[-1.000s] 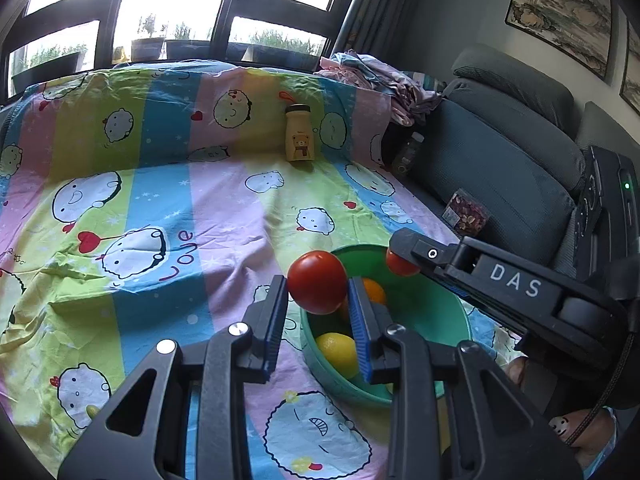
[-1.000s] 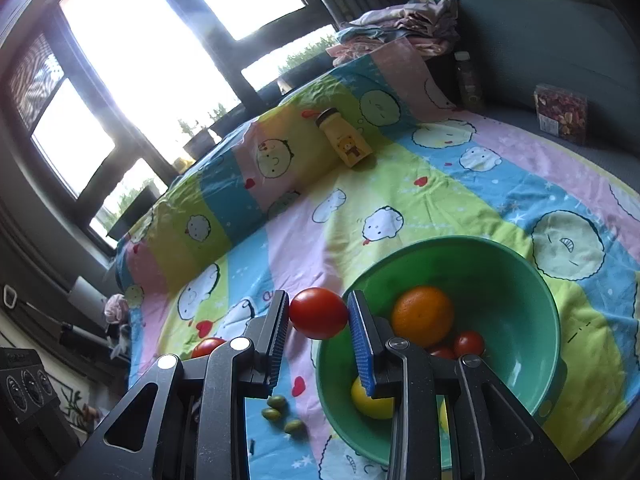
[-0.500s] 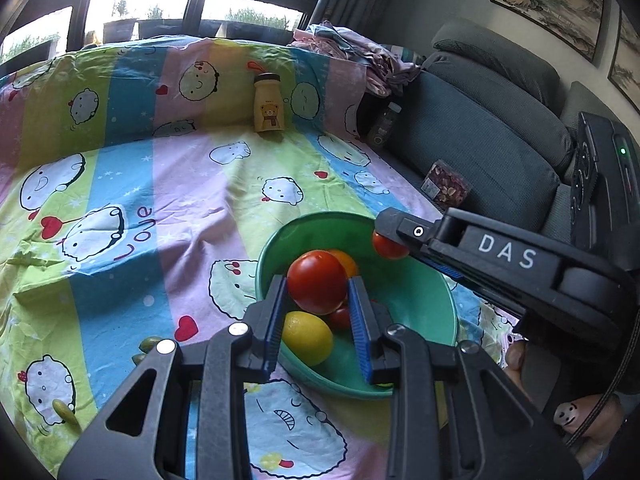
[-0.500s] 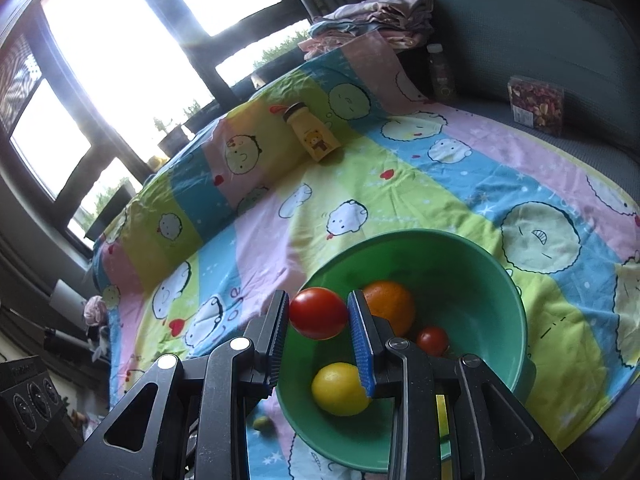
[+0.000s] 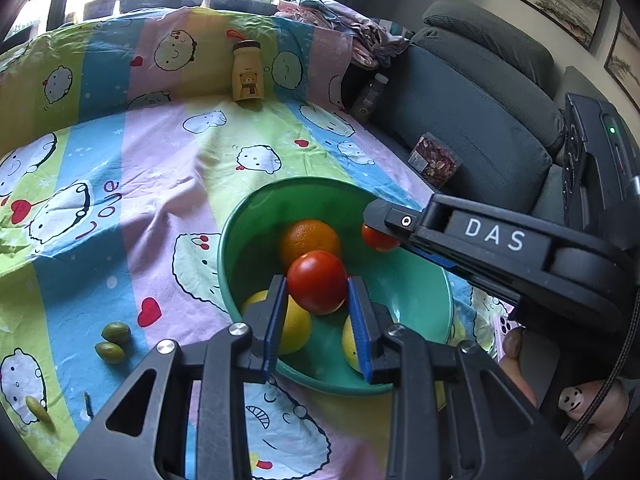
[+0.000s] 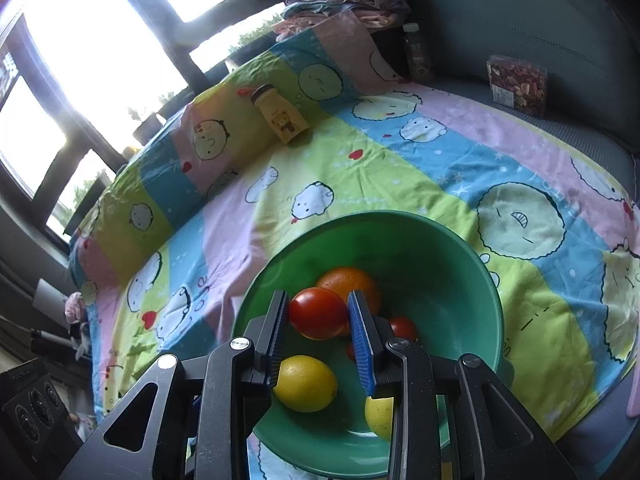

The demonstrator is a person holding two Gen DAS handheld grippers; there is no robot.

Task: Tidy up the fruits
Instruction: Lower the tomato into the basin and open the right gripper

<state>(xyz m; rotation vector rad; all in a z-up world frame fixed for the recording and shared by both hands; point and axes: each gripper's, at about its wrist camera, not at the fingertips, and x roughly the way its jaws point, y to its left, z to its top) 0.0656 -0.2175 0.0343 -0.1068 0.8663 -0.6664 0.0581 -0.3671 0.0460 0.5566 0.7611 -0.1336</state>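
A green bowl (image 5: 412,292) (image 6: 440,256) stands on the striped cartoon cloth, with an orange (image 5: 306,236) (image 6: 358,278), two lemons (image 5: 298,328) (image 6: 306,382) and a small tomato (image 6: 404,327) inside. My left gripper (image 5: 317,280) is shut on a red tomato (image 5: 316,286), held above the bowl's near side. My right gripper (image 6: 318,300) is shut on another red tomato (image 6: 318,314), also over the bowl. In the left wrist view the right gripper's finger (image 5: 400,222) reaches in from the right with its tomato (image 5: 376,240) over the far rim.
Small green fruits (image 5: 114,342) lie on the cloth left of the bowl. A yellow bear bottle (image 5: 247,72) (image 6: 282,120) stands at the back. A grey sofa (image 5: 480,120) with a snack box (image 5: 436,158) (image 6: 518,84) and a dark bottle (image 5: 370,94) borders the right.
Both grippers have sunk and tipped down towards the bowl, each still holding its tomato. The bowl now fills more of both views, below the tomatoes.
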